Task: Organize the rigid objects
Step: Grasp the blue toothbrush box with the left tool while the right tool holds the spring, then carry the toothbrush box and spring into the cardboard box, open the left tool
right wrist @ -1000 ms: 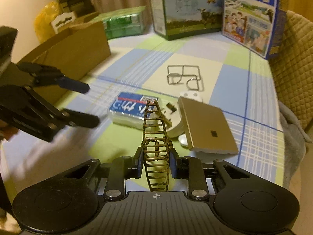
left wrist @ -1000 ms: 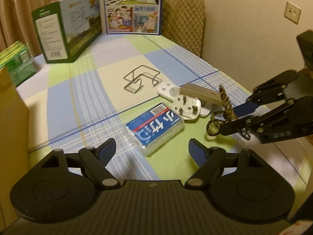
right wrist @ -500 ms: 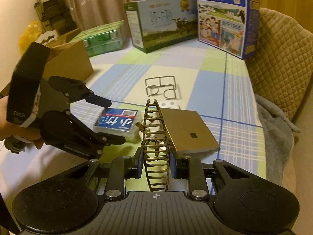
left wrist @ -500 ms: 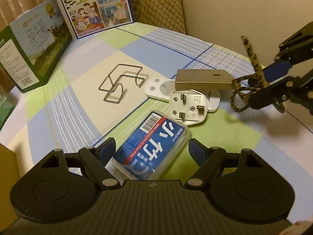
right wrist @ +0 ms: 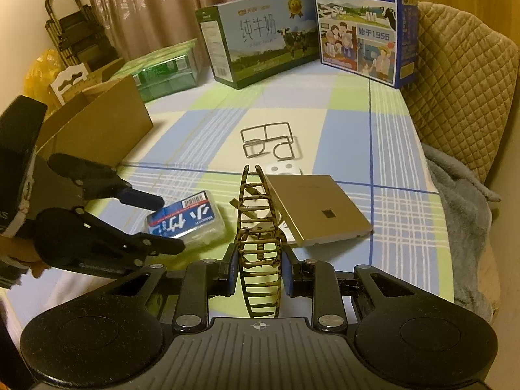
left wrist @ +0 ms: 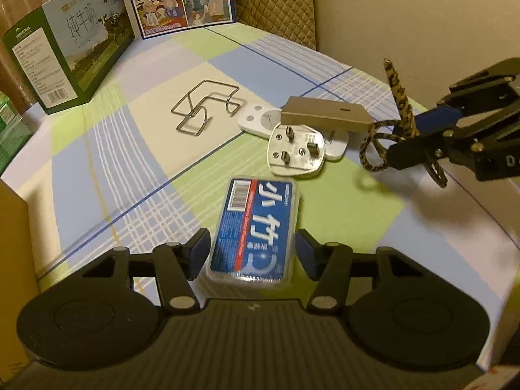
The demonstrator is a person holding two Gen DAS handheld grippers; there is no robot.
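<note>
The left claw [left wrist: 252, 248] straddles the blue-labelled clear case [left wrist: 256, 227] on the checked tabletop [left wrist: 130, 149] — fingers apart on either side. Beyond lies the white plug [left wrist: 295, 152]; the right claw [left wrist: 419, 136] pinches a leopard-print hair clip [left wrist: 398, 97].

Left wrist view looks low and close over the blue card box [left wrist: 255, 230], facing the wall; right wrist view faces the curtains. Both share the box and checked table [left wrist: 136, 149].

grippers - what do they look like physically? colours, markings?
Both match: matte black linkage bodies with silver rivets, blue pads on the fingertips. The left gripper and right gripper carry white lettering, partly cut off. A bare hand holds the left one. No cables visible.
</note>
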